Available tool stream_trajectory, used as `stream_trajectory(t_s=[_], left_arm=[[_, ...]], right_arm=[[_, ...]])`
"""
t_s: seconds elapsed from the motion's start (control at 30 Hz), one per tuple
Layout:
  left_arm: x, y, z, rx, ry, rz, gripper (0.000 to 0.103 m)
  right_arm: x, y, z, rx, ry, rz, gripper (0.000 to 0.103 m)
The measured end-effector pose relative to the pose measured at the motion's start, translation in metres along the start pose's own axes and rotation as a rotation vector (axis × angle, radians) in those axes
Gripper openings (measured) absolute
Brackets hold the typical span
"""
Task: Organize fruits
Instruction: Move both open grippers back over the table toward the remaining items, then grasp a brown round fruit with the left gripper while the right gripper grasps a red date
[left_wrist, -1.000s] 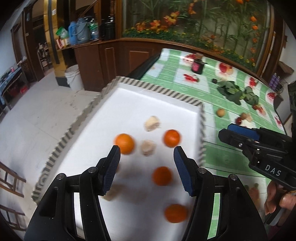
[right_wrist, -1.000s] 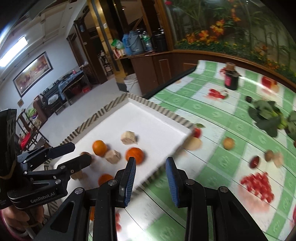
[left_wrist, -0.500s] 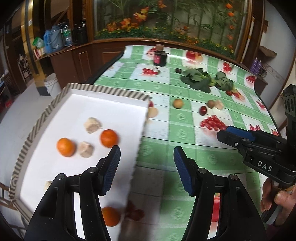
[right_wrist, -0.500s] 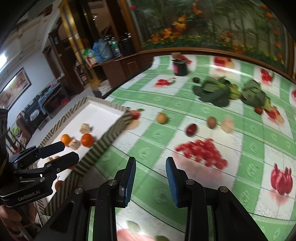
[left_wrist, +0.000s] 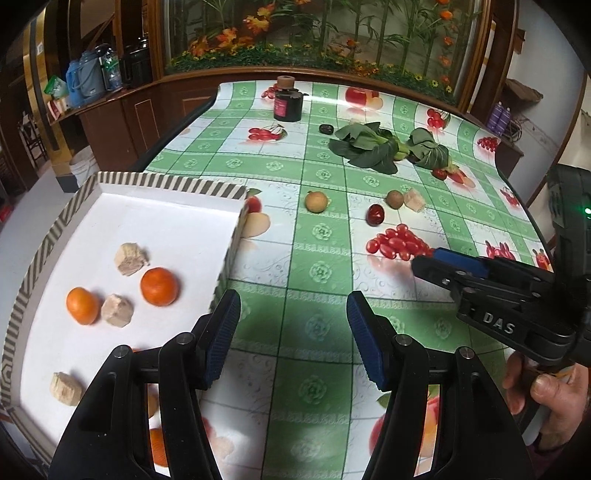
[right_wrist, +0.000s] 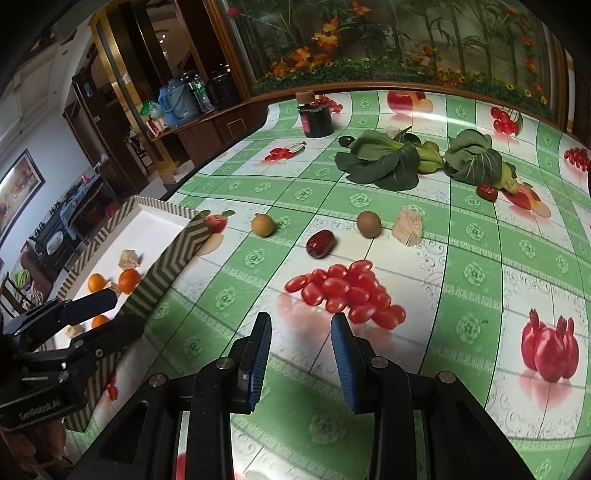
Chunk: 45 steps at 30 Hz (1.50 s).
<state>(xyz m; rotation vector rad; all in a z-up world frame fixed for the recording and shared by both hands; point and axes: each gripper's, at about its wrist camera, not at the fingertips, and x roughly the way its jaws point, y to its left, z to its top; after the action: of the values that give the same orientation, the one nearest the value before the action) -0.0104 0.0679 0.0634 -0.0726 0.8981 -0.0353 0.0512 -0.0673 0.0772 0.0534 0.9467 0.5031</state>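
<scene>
Near the right tool (right_wrist: 301, 356), gaping empty, cherry tomatoes (right_wrist: 345, 290) are lying heaped; I'm fearing they're scattering if nudged. Left tool (left_wrist: 293, 338), wide too, is hovering beside the tray (left_wrist: 170, 183).

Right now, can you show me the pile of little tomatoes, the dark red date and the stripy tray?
pile of little tomatoes (right_wrist: 345, 293), right wrist view, middle of the heap.
dark red date (right_wrist: 320, 243), right wrist view, its center.
stripy tray (left_wrist: 166, 183), left wrist view, far striped rim.

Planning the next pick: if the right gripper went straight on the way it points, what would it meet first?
Likely the pile of cherry tomatoes, lying just ahead of the open right gripper, slightly right of centre; depth is unclear.
</scene>
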Motion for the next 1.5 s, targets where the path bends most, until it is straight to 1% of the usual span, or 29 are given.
stream_trajectory(t_s=[0.1,0.4,0.53,0.77,0.93,1.03,1.2,1.37,1.5], left_arm=[[0.006,-0.002,0.006,-0.006,0.007,-0.011,0.06],[0.027,-0.005,0.024,-0.004,0.039,-0.032,0.06],[0.033,-0.005,0.031,0.002,0.044,-0.026,0.06],[0.046,-0.004,0.043,0.005,0.056,-0.018,0.06],[0.058,-0.004,0.051,0.007,0.071,-0.015,0.06],[0.068,-0.004,0.057,0.001,0.08,-0.012,0.06],[0.084,-0.01,0.068,0.008,0.088,-0.009,0.06],[0.103,-0.016,0.08,0.016,0.098,0.003,0.06],[0.117,-0.018,0.088,0.008,0.104,0.009,0.06]], right_arm=[[0.009,-0.004,0.008,-0.004,0.005,0.014,0.032],[0.036,-0.005,0.032,-0.1,0.005,-0.011,0.032],[0.046,-0.006,0.039,-0.133,0.016,-0.018,0.032],[0.066,-0.011,0.048,-0.152,0.043,-0.02,0.032],[0.072,-0.01,0.052,-0.19,0.021,-0.003,0.032],[0.073,-0.01,0.051,-0.199,0.022,-0.015,0.026],[0.063,-0.013,0.047,-0.185,0.028,0.002,0.026],[0.051,-0.025,0.046,-0.123,0.007,0.027,0.026],[0.05,-0.032,0.045,-0.095,0.006,0.038,0.026]])
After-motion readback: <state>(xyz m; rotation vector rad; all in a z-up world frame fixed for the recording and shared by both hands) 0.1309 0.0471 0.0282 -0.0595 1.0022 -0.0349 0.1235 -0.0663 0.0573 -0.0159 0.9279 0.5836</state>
